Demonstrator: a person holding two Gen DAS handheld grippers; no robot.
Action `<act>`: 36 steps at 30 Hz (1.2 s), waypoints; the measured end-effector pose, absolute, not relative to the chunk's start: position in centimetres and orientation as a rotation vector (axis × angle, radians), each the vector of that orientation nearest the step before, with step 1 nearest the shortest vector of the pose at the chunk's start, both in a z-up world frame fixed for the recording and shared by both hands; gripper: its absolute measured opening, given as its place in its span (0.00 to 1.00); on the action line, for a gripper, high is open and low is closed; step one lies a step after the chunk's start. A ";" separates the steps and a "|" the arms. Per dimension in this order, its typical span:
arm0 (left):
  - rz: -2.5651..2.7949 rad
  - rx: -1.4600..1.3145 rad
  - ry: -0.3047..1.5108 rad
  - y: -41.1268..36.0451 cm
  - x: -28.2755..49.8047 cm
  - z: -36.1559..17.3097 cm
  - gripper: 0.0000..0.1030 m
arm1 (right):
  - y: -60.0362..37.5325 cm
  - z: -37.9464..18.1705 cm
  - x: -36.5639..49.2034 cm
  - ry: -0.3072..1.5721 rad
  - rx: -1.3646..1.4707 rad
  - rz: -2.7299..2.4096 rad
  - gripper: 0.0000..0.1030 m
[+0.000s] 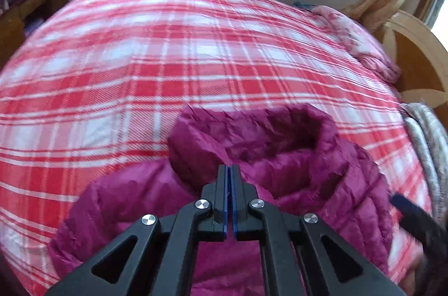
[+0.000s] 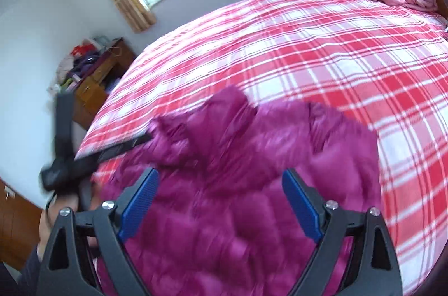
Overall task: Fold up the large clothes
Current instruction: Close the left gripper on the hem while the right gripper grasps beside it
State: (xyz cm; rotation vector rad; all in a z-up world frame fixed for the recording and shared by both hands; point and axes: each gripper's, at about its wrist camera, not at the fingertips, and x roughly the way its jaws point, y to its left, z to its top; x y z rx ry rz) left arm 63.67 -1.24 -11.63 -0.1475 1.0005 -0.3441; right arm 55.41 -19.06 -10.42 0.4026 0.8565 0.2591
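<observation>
In the right wrist view we see the magenta jacket [image 2: 238, 184] smeared by motion blur, its quilting unreadable, and its lower part cut off by the bottom edge. The left tool [image 2: 148, 138] (a dark streak there) is blurred too. In the left wrist view, the closed left tool [image 1: 230, 170] hides whether it pinches any fabric.

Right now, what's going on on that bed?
A person with a gripper in each hand is working on a magenta puffer jacket lying on the red plaid bed cover. The left gripper has its fingers pressed together at the jacket near the collar; whether fabric is pinched between them is hard to tell. The right gripper is open above the jacket body, holding nothing. The right view is blurred, so no fold is clearly visible.
</observation>
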 end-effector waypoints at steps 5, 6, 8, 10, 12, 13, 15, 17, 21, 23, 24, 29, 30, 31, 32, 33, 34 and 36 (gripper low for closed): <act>-0.440 -0.097 0.948 -1.7 62.3 -11.0 0.02 | -19.7 -10.5 59.9 0.859 0.421 0.240 0.89; -0.426 -0.095 0.916 -1.4 62.3 -10.3 0.02 | -19.8 -10.6 60.1 0.865 0.422 0.243 0.89; -0.387 -0.127 0.875 -0.4 62.8 -9.1 0.02 | -19.5 -10.7 61.5 0.887 0.418 0.245 0.89; -0.357 -0.141 0.854 0.1 63.5 -8.4 0.04 | -18.8 -10.4 62.5 0.901 0.399 0.257 0.89; -0.346 -0.136 0.870 -0.1 64.5 -8.7 0.18 | -17.9 -10.2 63.5 0.913 0.369 0.259 0.89; -0.356 -0.133 0.906 -0.4 65.1 -9.4 0.56 | -17.4 -10.2 63.9 0.921 0.352 0.255 0.89; -0.333 -0.145 0.934 -0.6 66.1 -10.8 0.81 | -16.3 -10.4 64.9 0.950 0.324 0.256 0.89; -0.300 -0.127 0.946 -0.7 66.8 -11.7 0.81 | -15.0 -11.0 66.0 1.000 0.248 0.236 0.89; -0.290 -0.100 0.964 -1.2 67.6 -12.5 0.81 | -13.5 -11.9 66.8 1.034 0.128 0.220 0.69; -0.251 -0.045 0.962 -1.7 67.8 -12.7 0.81 | -13.6 -12.7 66.9 1.057 0.119 0.213 0.55; -0.252 -0.027 0.970 -1.8 68.0 -12.8 0.81 | -13.8 -12.8 67.0 1.060 0.116 0.203 0.44; -0.314 0.064 0.919 -2.2 66.3 -11.9 0.36 | -15.0 -12.2 65.1 1.006 0.061 0.206 0.17; -0.333 0.085 0.906 -2.3 65.6 -11.7 0.26 | -15.2 -12.1 64.7 0.999 0.054 0.209 0.15; -0.350 0.105 0.891 -2.3 64.9 -11.5 0.22 | -15.6 -12.0 64.2 0.990 0.046 0.208 0.14; -0.363 0.127 0.874 -2.4 64.0 -11.3 0.19 | -15.8 -12.0 63.8 0.986 0.040 0.208 0.13; -0.369 0.142 0.865 -2.3 63.3 -11.3 0.15 | -16.2 -12.0 63.1 0.976 0.031 0.214 0.13; -0.373 0.143 0.860 -2.1 62.7 -11.2 0.15 | -16.5 -12.0 62.5 0.963 0.020 0.213 0.12; -0.388 0.138 0.852 -1.6 61.4 -11.2 0.14 | -17.0 -11.9 61.4 0.942 0.006 0.207 0.12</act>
